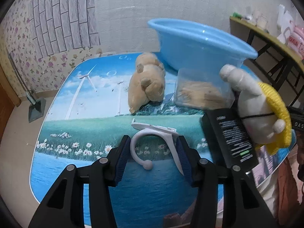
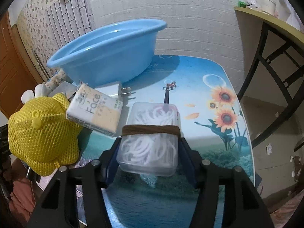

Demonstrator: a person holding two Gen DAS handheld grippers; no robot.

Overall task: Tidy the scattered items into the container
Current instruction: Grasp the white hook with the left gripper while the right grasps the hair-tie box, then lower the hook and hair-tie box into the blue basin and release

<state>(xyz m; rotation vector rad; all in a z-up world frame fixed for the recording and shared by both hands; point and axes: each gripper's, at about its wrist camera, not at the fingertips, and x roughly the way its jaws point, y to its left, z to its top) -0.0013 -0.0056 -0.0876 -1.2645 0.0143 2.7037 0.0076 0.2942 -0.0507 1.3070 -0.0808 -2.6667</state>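
- Basin (image 1: 199, 43), blue: stands at the tabletop (image 1: 79, 114) far edge.
- Left gripper (image 1: 152, 148): fingers (image 1: 121, 157) clamp a white hook (image 1: 152, 133).
- Right gripper (image 2: 150, 148): fingers (image 2: 112, 161) flank a clear box (image 2: 152, 133); contact cannot be told.

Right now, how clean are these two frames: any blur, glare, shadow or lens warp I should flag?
Left wrist view: strong fisheye bend, dark corners; the blue basin and tan plush look slightly smeared, the left gripper sharp. Right wrist view: same warp, crisper overall; a small glare streak inside the basin, which casts a soft shadow on the table; lighting is even.
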